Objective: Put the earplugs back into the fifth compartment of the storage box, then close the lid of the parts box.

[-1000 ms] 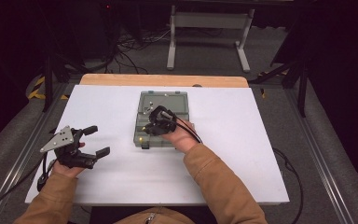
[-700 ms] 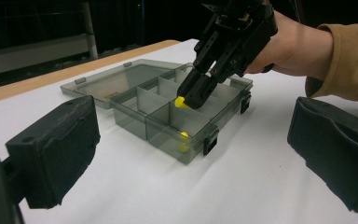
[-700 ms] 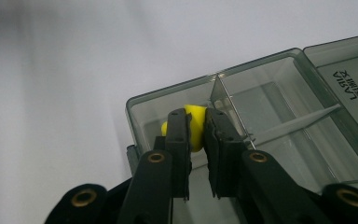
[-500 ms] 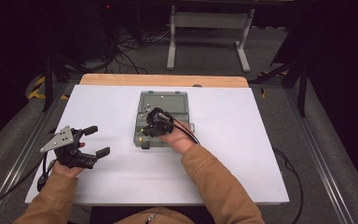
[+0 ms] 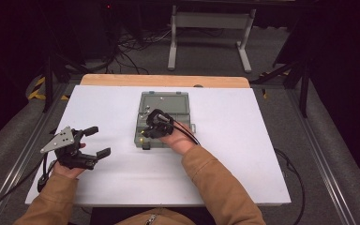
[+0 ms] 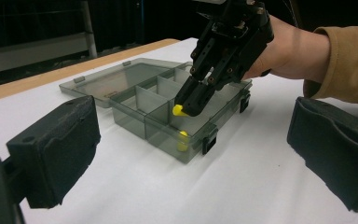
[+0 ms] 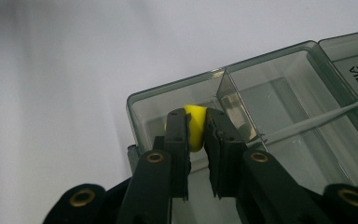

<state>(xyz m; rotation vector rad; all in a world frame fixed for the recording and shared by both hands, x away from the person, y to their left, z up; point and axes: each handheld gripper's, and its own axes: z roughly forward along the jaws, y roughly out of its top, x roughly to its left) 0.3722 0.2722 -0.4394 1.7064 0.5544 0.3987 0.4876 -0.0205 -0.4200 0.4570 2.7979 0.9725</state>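
Right gripper pinches a small yellow foam earplug over the near corner compartment of the open smoky-grey plastic divider box on the white counter. Best lower it inside the walls before releasing. Left gripper idles, spread and empty. Left gripper view reveals a second yellow plug already in that compartment
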